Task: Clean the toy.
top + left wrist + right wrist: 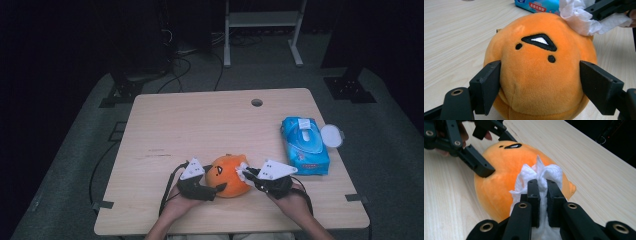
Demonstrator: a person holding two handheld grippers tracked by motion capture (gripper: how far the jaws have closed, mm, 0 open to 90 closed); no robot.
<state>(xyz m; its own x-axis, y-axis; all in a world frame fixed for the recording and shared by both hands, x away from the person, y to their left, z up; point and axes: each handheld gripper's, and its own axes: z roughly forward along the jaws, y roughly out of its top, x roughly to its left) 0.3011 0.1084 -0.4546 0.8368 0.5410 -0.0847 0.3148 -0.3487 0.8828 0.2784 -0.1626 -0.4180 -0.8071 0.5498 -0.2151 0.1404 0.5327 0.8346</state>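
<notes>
An orange round plush toy (227, 177) with a stitched black face lies near the table's front edge. My left gripper (212, 183) is shut on it; in the left gripper view both black jaws press the plush toy (541, 75) at its sides. My right gripper (248, 175) is shut on a crumpled white wipe (241, 172) and holds it against the toy's top right. The right gripper view has the wipe (531, 175) bunched between my right gripper's (542, 187) closed jaws, resting on the plush toy (504, 162). The left gripper (491, 150) shows beyond it.
A blue pack of wet wipes (305, 145) with its white lid (331, 135) flipped open lies at the table's right. The wooden table (200, 125) has a cable hole (256, 102) near its far edge. Cables and a white stand (262, 20) lie beyond.
</notes>
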